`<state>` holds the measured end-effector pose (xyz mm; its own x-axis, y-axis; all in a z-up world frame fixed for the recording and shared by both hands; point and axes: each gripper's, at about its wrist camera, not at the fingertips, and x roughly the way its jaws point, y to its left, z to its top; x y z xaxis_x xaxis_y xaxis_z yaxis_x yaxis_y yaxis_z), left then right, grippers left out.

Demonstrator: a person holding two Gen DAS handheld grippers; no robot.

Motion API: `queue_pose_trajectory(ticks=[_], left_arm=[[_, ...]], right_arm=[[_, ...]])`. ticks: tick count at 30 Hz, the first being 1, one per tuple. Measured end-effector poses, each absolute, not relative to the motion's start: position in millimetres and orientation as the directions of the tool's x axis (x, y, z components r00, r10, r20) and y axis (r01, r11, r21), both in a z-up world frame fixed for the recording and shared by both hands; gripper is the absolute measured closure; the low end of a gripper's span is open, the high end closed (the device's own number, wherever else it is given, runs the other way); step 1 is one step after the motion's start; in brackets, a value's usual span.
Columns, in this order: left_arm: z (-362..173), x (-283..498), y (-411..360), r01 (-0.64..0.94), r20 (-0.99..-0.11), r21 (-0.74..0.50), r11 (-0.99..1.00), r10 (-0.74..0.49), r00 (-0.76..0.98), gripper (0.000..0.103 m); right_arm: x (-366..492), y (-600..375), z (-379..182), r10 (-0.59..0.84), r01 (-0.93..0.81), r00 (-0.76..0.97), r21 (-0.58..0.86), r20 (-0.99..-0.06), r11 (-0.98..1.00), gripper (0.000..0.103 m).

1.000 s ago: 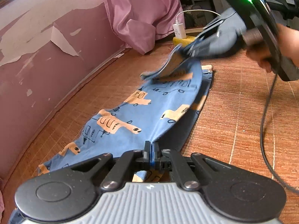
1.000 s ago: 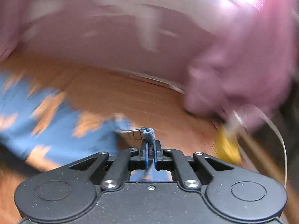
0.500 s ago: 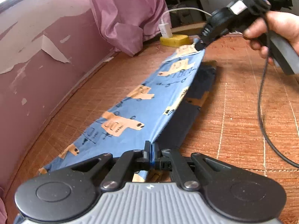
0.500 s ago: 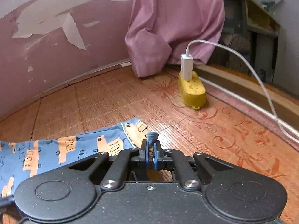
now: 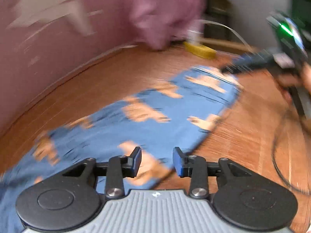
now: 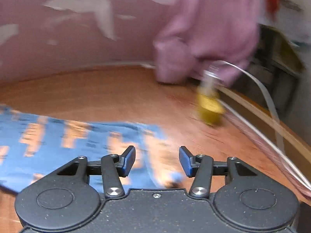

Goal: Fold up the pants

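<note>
Your blue pants with orange print lie flat along the woven floor mat, near the pink wall. Your left gripper hovers over one end, fingers spread and empty. Your right gripper is likewise released above the other end. Both views are blurred.

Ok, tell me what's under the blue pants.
The blue pants lie flat on the woven reddish mat, which shows all round them. Whether another cloth layer lies folded beneath is covered and blurred. Both grippers' jaws stand open above.
</note>
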<state>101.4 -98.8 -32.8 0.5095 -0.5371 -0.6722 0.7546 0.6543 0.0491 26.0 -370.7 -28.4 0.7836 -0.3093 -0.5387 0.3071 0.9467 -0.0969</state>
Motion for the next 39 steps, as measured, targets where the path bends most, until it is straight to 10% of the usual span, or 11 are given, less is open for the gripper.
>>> queue_pose_trajectory(ticks=[10, 17, 26, 30, 34, 39], left_arm=[[-49, 180, 8, 0.217, -0.764, 0.032, 0.976, -0.116, 0.635, 0.059], [-42, 165, 18, 0.181, -0.796, -0.023, 0.983, -0.128, 0.592, 0.056], [-18, 244, 14, -0.002, -0.798, -0.399, 0.917, -0.346, 0.493, 0.049], [-31, 278, 4, -0.199, -0.844, -0.432, 0.880, -0.316, 0.433, 0.062], [-34, 290, -10, -0.240, -0.898, -0.308, 0.921, -0.198, 0.393, 0.100], [-37, 279, -4, -0.255, -0.889, -0.340, 0.905, -0.220, 0.402, 0.103]], right_arm=[[54, -320, -54, -0.078, 0.024, 0.760, -0.092, -0.645, 0.995, 0.045], [76, -344, -45, 0.032, -0.035, 0.727, 0.009, -0.686, 0.999, 0.040], [181, -300, -5, 0.325, -0.492, 0.723, -0.124, -0.609, 0.862, 0.032], [212, -296, -7, 0.378, -0.549, 0.700, -0.117, -0.606, 0.828, 0.032], [224, -293, -8, 0.425, -0.602, 0.675, -0.116, -0.603, 0.790, 0.033], [256, -279, -4, 0.559, -0.704, 0.568, -0.004, -0.604, 0.710, 0.045]])
